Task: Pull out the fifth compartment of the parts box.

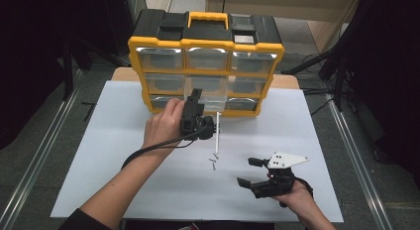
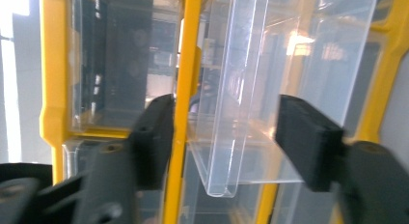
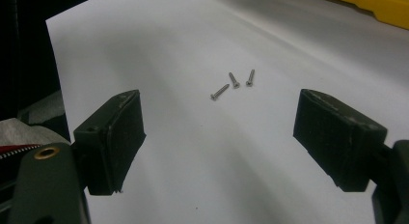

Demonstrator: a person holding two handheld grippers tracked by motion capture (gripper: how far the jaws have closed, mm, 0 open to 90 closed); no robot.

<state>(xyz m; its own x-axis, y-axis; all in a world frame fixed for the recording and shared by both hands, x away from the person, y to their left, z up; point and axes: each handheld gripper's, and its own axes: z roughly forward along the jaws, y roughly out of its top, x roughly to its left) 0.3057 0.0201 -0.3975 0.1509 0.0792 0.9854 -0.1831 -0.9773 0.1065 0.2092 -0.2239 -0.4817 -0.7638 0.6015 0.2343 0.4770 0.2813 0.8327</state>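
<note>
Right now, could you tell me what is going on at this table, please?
A person works with two hand-held grippers. The left gripper is up at the yellow organiser, its jaws open around a clear drawer that is pulled partly out. The right gripper is open above the white tabletop, pointing toward three small screws lying there.

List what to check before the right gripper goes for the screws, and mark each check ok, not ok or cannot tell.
1. Right gripper open and holding nothing: ok.
2. Three screws lie loose on the white sheet, ahead of its jaws: ok.
3. Screws apart enough to pick one alone: cannot tell; two lie very close.
4. Clear drawer pulled out of the yellow cabinet: ok.
5. Left gripper gripping the drawer: not ok; the drawer front sits between open jaws.
6. Drawer empty: cannot tell.
</note>
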